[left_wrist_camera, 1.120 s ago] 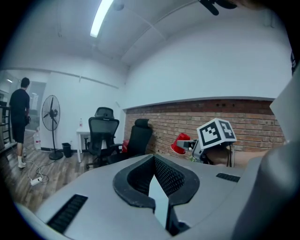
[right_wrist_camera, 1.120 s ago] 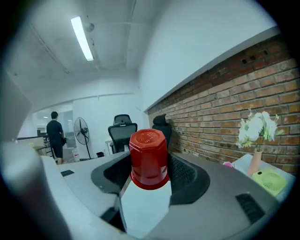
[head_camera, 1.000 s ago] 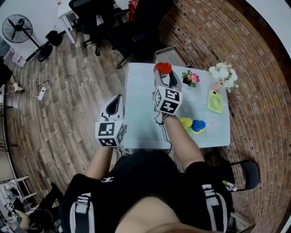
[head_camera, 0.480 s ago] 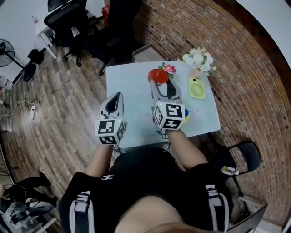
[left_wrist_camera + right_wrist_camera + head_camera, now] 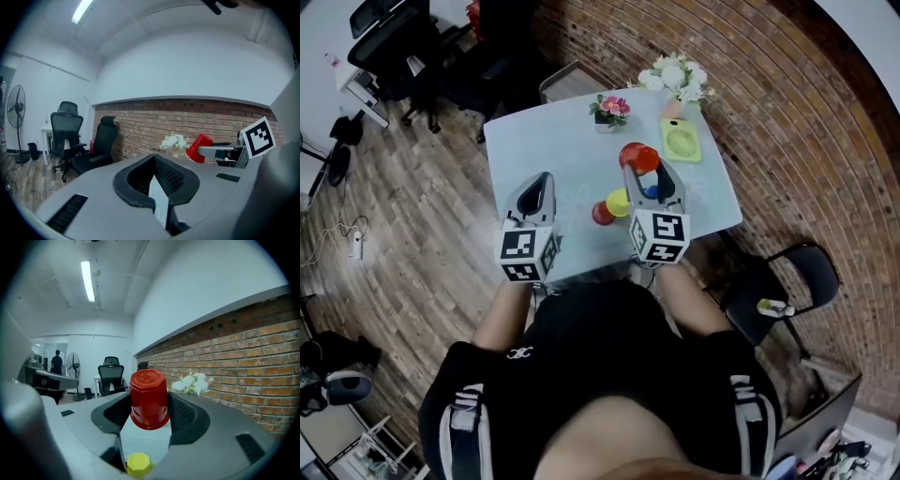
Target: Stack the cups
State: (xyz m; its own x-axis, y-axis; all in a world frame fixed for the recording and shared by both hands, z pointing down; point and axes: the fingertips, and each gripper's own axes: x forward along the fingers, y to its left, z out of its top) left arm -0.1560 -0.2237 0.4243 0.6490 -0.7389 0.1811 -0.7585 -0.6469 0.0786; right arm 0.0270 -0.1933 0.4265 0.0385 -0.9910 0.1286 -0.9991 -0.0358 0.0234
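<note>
**Inspector:** Head view first. How do the two tools stand?

**Assessor:** The right gripper (image 5: 645, 171) is clamped on a red cup (image 5: 635, 152) above the middle of the table (image 5: 534, 141). The left gripper (image 5: 544, 183) hangs over the table's left part, tips together, holding nothing.

**Inspector:** The other cups?

**Assessor:** A yellow cup (image 5: 619, 201) and a second red cup (image 5: 601, 214) stand side by side. They are just left of the right gripper and nearer the table's near edge than the held cup. A blue cup (image 5: 652, 192) shows beneath that gripper's arms.

**Inspector:** Left gripper view?

**Assessor:** Its jaws meet at the tips, with only bare table behind them. The held cup appears to its right, before the brick wall (image 5: 140, 122).

**Inspector:** Right gripper view?

**Assessor:** The pads press both sides of the red cup, which is mouth down and base up, its long axis about upright. The yellow cup, also mouth down, lies below the jaws on the near side.

**Inspector:** Which relation governs the next move?

**Assessor:** On judgement, the held cup must travel toward the near edge, slightly left, then down, with its axis kept upright over the yellow cup. The right gripper is the nearer; the left stands well apart
</note>
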